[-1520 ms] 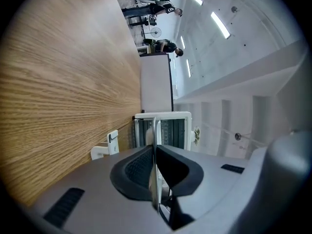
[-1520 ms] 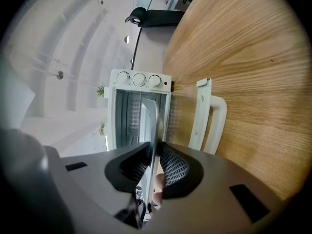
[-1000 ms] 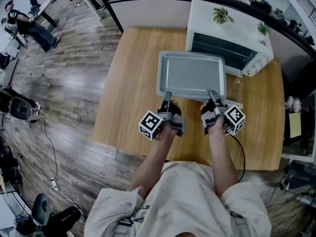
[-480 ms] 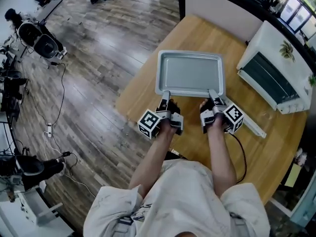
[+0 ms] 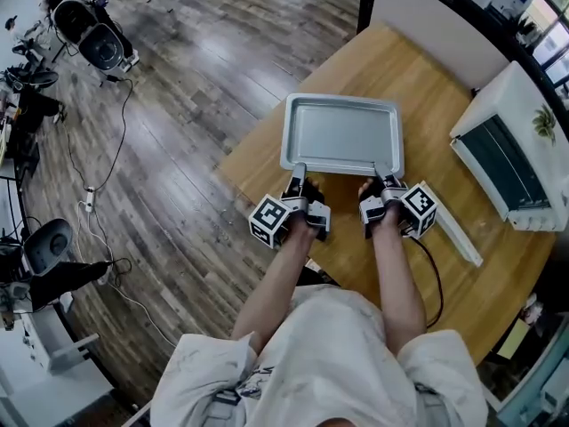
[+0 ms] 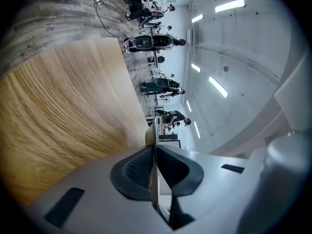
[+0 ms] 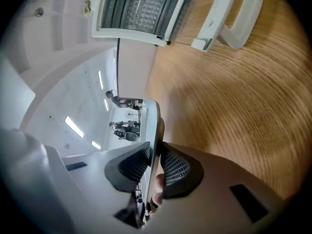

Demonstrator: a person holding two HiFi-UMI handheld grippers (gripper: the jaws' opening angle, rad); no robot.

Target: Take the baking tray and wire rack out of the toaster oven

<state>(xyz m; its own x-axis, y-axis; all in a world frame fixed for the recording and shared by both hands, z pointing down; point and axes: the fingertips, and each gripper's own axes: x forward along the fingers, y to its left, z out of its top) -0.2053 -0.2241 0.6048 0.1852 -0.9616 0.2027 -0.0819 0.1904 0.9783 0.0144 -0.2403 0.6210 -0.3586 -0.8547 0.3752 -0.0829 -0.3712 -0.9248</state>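
Observation:
The grey baking tray (image 5: 342,134) is level over the left part of the wooden table (image 5: 436,96), and nothing lies in it. My left gripper (image 5: 300,170) is shut on the tray's near rim at its left end. My right gripper (image 5: 380,169) is shut on the same rim at its right end. In the left gripper view the rim (image 6: 152,130) runs edge-on between the pads of the left gripper (image 6: 153,168). The right gripper view shows the rim (image 7: 155,123) pinched the same way by the right gripper (image 7: 155,165). The white toaster oven (image 5: 516,145) stands open at the right, apart from the tray. Grey bars show inside the toaster oven (image 7: 141,6).
The oven's door is folded down with its white handle (image 5: 458,236) (image 7: 229,13) just right of my right gripper. The table's left edge (image 5: 240,163) lies close to the tray. Beyond that edge is wood floor with cables (image 5: 107,176) and chairs (image 5: 93,38). A partition (image 5: 427,16) backs the table.
Both grippers have carried the tray away from the oven's mouth to the left part of the table. The oven now sits off to the right, and both grips are unchanged.

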